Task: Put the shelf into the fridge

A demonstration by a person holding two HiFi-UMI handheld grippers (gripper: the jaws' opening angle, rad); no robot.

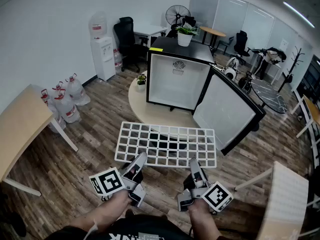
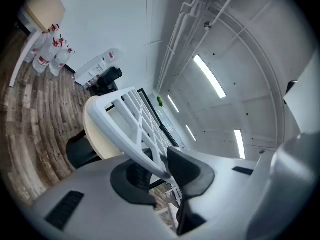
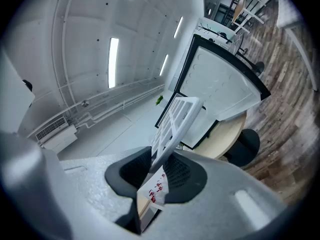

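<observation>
Left gripper [image 1: 137, 160] and right gripper [image 1: 194, 166] each clamp the near edge of the shelf [image 1: 167, 129] (held level); the open fridge [image 1: 175, 79] beyond awaits it.

Side by side and roughly level, the left hand-held gripper [image 1: 139, 160] and the right hand-held gripper [image 1: 195, 166] each clamp the near edge of the shelf [image 1: 168, 145].

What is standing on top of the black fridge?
A green potted plant stands on the fridge top, near the back. A small yellow strip lies at its front left corner. The part behind the plant is covered.
</observation>
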